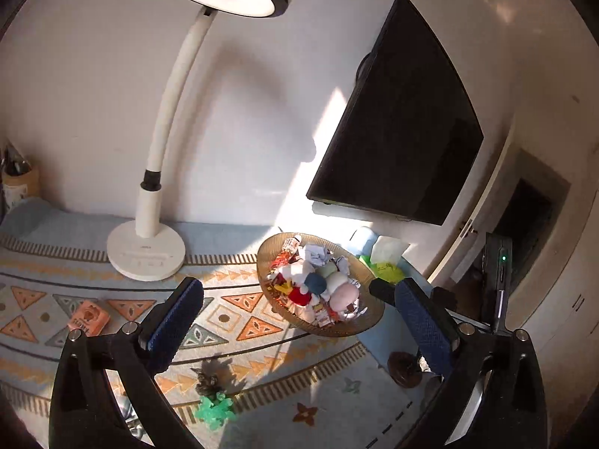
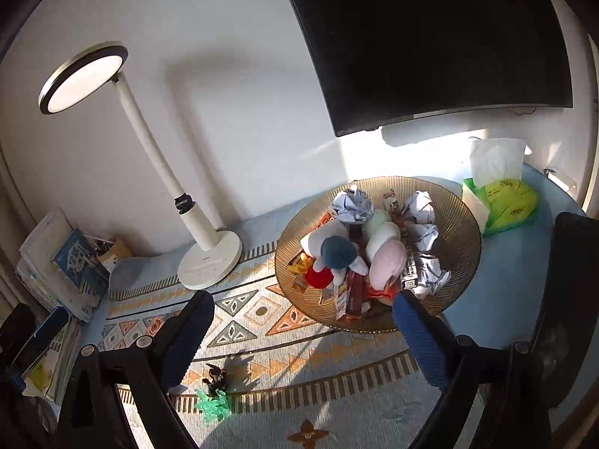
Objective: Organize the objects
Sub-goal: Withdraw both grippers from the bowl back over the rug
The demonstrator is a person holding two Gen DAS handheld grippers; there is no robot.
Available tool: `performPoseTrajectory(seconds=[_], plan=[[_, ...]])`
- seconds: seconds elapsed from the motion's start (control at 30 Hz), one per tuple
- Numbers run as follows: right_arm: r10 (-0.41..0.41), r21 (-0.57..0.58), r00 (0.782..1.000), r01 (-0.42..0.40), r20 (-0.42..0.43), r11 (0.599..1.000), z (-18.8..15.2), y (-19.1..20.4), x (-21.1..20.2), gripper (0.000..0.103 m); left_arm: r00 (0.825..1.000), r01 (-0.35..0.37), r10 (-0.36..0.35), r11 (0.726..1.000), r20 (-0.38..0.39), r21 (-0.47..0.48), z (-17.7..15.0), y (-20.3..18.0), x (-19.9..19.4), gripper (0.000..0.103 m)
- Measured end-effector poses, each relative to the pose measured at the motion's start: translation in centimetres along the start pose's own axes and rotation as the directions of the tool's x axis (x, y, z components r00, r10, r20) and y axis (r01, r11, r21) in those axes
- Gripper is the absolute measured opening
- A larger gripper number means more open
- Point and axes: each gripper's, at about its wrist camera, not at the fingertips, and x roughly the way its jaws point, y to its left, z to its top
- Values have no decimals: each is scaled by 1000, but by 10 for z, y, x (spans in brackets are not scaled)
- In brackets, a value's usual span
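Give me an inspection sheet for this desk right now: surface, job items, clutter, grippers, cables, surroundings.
Surface: patterned blue-and-orange cloth, sunlit.
Job's things: ribbed amber glass bowl heaped with plush toys, crumpled paper balls, snack packets.
Clutter: green plastic toy, small dark figurine, orange packet, green tissue pack.
Grippers: left gripper and right gripper open, empty.
Cables: nothing seen.
Surroundings: lit white desk lamp, wall-mounted black screen, stacked books.

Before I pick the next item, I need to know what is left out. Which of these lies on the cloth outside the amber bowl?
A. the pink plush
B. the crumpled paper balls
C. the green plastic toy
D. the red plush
C: the green plastic toy lies on the patterned cloth, apart from the amber bowl.
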Motion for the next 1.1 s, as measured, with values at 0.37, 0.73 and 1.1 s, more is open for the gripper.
performPoseTrajectory(seconds=[0.37,0.73,1.1], plan=[[35,-104,996,-43,-79,994,-86,50,55,96,925,-380,364,904,-114,-198,-104,144,-36,102],[34,-222,986,-70,-160,972,-100,72,75,96,914,-376,371,926,-163,-4,-131,113,-7,102],[101,-213,955,-164,-280,963,-104,74,92,96,933,-293,281,956,-226,-20,-133,116,-1,102]])
